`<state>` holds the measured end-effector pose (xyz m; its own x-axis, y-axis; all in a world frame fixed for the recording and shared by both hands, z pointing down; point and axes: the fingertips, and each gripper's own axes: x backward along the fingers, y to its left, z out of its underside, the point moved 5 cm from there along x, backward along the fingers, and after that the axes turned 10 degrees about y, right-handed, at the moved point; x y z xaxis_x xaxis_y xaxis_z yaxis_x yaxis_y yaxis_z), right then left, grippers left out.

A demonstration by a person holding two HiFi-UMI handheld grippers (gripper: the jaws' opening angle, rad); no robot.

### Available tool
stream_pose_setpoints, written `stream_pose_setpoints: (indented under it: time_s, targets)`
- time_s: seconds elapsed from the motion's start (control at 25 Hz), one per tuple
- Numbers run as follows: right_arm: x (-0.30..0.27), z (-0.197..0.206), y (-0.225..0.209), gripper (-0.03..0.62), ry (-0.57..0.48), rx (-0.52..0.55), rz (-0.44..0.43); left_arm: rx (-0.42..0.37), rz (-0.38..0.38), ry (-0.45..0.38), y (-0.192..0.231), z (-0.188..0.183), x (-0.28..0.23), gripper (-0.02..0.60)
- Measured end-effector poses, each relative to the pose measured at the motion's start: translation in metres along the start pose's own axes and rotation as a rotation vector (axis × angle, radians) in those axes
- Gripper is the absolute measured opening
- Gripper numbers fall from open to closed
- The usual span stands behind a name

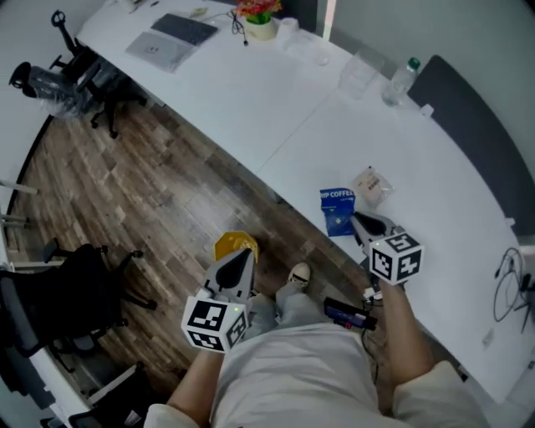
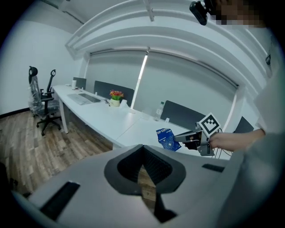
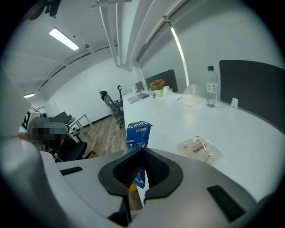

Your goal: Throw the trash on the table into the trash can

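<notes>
A blue coffee bag (image 1: 338, 211) stands upright at the white table's near edge (image 1: 284, 159), and my right gripper (image 1: 360, 222) is shut on its lower corner. In the right gripper view the blue coffee bag (image 3: 138, 130) rises from between the closed jaws of the right gripper (image 3: 141, 153). A crumpled clear wrapper (image 1: 370, 185) lies on the table just beyond the bag, also the wrapper (image 3: 200, 148). My left gripper (image 1: 239, 258) hangs shut and empty off the table, right over a yellow trash can (image 1: 235, 243) on the wood floor. The left gripper (image 2: 142, 150) points toward the bag (image 2: 168, 138).
Farther along the table are a laptop (image 1: 171, 38), a flower pot (image 1: 259, 22), a clear box (image 1: 358, 77) and a water bottle (image 1: 401, 80). A dark partition (image 1: 476, 125) backs the table. Office chairs (image 1: 73, 82) and a black chair (image 1: 71, 292) stand on the floor.
</notes>
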<state>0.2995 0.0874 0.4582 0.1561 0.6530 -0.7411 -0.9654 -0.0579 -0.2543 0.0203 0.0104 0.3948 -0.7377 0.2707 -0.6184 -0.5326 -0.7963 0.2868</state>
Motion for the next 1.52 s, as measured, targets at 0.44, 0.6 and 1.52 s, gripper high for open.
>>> stream_pose_setpoints:
  time_s: [0.44,0.6,1.52]
  targets:
    - [-0.066,-0.038,0.134,0.040,0.064,0.172,-0.172,0.159,-0.166,-0.084,0.092,0.047,0.093,0.000]
    - [-0.087,-0.039,0.178,0.041,0.099,0.215,-0.218,0.202,-0.222,-0.117,0.123,0.061,0.124,0.000]
    - [-0.161,-0.050,0.296,0.040,0.205,0.327,-0.415,0.340,-0.358,-0.232,0.176,0.096,0.189,0.000]
